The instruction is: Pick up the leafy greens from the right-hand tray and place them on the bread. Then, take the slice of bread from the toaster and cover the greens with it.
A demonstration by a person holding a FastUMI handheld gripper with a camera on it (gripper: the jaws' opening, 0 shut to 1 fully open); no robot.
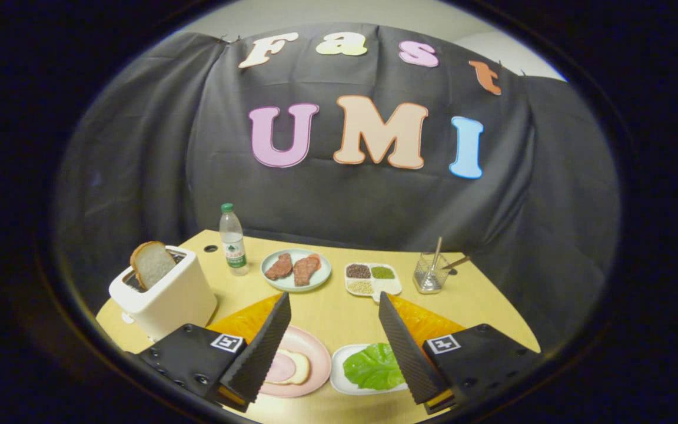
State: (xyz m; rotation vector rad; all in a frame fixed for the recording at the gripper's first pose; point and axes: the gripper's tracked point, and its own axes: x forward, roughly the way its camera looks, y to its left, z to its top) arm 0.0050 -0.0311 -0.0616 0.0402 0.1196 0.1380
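1. Gripper (334, 318) wide open above the table (339, 306), its fingers holding nothing.
2. Greens (374, 366) lie on a white tray (339, 377), between the fingers, nearer the right one.
3. Bread (292, 368) sits on a pink plate (315, 353) beside the left finger.
4. Another slice (152, 264) stands up from the toaster (165, 294), beyond the left finger.

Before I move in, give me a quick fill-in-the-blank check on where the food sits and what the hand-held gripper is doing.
1. The leafy greens lie on a ____ tray.
2. A bread slice stands in the ____.
3. The hand-held gripper is ____, holding nothing.
4. The blue plate beyond the fingers holds two pieces of ____.

Missing words: white; toaster; open; meat
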